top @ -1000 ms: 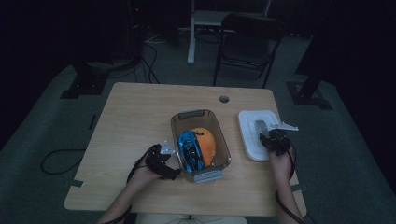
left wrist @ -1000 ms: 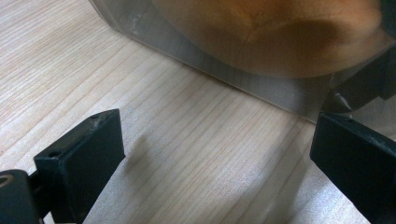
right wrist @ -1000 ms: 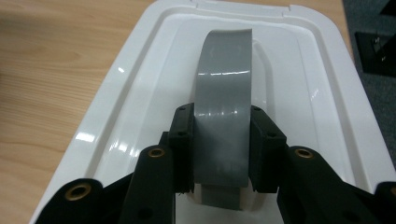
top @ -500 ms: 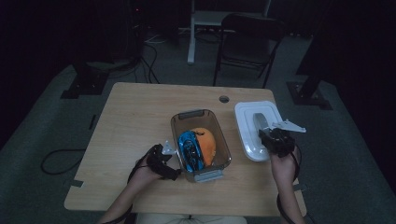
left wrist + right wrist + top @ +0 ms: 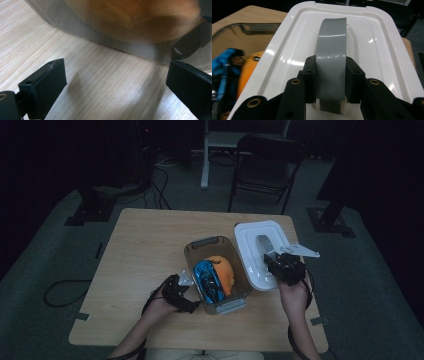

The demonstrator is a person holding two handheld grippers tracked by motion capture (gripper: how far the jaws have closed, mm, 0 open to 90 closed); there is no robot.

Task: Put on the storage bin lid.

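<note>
Gripping the grey handle (image 5: 330, 62) of the white lid (image 5: 255, 251), the right gripper (image 5: 280, 262) has its jaws clenched on both sides of that arched strap, as the right gripper view shows plainly. The lid sits at about four o'clock on the table (image 5: 145, 245), just beside the clear plastic box (image 5: 216, 270) at the table's centre, and its left edge looks to be overlapping or touching the box's right rim; whether the lid rests on the wood or is raised off it, the high view does not settle. Inside the box lie an orange ball (image 5: 225, 272) and a blue toy car (image 5: 209, 281), the car at the ball's nine o'clock. At the box's eight o'clock the left gripper (image 5: 186, 292) rests low on the table with its jaws released and wide apart, nothing between them, its camera looking at the box's wall with the ball's orange glow behind it. The step in hand seems to be seating the lid on the box. To do it well, I would keep the lid level, carry it toward nine o'clock until its rim squares with the box's corners, then lower it straight; the left gripper could brace the box's near wall so it does not slide under the push.
</note>
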